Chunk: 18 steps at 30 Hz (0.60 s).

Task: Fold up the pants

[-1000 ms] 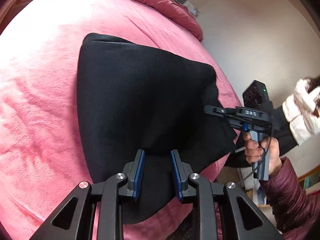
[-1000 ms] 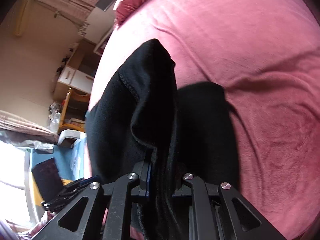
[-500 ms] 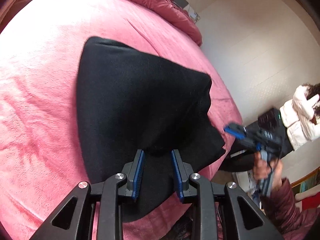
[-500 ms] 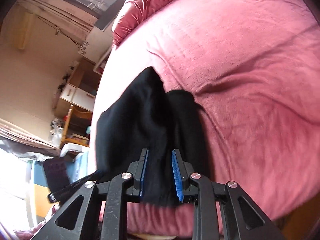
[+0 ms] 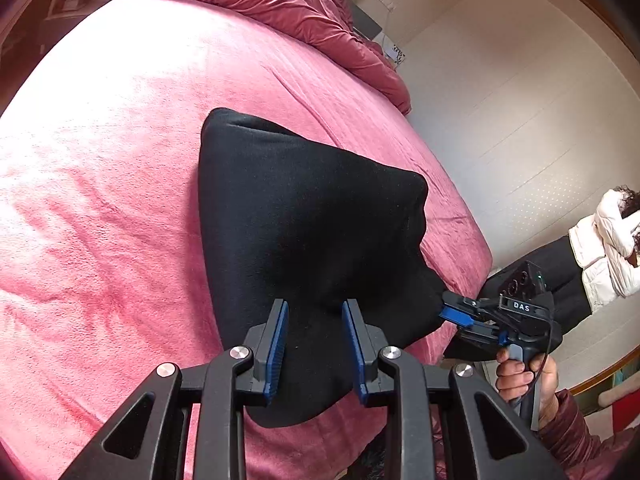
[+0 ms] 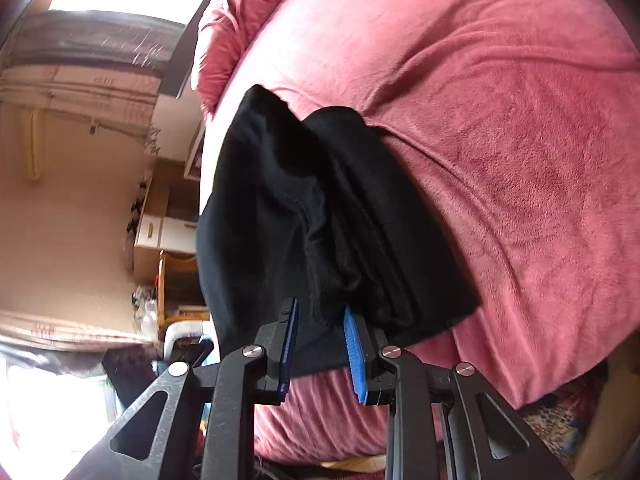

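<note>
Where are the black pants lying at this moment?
The black pants lie folded on the pink bed cover, near its front edge, directly ahead of the left tool in the left wrist view.

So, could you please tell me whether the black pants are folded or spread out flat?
Folded: the pants lie as a compact stack of layers on the pink bed cover.

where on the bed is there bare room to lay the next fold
Bare pink blanket runs wide between the black pants and the bunched duvet at the head. It is crowded at the near edge, where the left gripper and right gripper stand open at the pants.
</note>
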Available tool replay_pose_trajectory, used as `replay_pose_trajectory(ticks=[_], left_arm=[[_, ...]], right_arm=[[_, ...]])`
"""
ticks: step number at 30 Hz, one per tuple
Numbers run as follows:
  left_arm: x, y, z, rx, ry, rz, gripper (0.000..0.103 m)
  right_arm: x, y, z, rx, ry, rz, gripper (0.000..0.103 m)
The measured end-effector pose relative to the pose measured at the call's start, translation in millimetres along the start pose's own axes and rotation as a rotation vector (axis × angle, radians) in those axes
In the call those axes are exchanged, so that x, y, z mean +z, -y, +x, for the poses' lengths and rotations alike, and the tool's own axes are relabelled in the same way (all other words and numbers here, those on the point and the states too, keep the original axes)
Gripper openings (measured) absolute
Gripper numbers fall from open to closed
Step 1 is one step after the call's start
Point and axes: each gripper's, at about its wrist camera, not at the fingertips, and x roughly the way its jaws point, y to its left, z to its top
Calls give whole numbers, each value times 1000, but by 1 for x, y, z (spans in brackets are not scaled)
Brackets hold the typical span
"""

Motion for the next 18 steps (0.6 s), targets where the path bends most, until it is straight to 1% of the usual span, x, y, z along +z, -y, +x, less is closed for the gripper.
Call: replay_pose_trajectory(ticks=[1, 2, 3, 6, 9, 11, 15, 16, 18], left_arm=[[0, -1, -1, 0, 2, -2, 28], [0, -2, -3, 0, 2, 0, 28], [0, -1, -4, 2, 2, 3, 28], [-1, 1, -6, 1, 2, 23, 28], [-3, 11, -3, 4, -5, 65, 28], [-5, 16, 1, 11, -21, 96, 28], [-11, 17, 22, 48, -94, 115, 28], [-12, 19, 26, 50, -107, 121, 28], [-14, 22, 33, 67, -125, 140, 28]], right_arm=[[-1, -4, 0, -19, 7, -20, 22], [-3, -7, -2, -33, 15, -39, 12], [-4, -9, -5, -41, 21, -50, 9], [-9, -17, -15, -55, 31, -83, 9], [-15, -26, -27, -57, 41, -118, 8], [-19, -27, -29, -94, 36, -144, 8], [-23, -7, -11, -213, 6, -122, 7], [-24, 0, -6, -228, 3, -103, 7], [-24, 8, 0, -228, -5, -93, 7]])
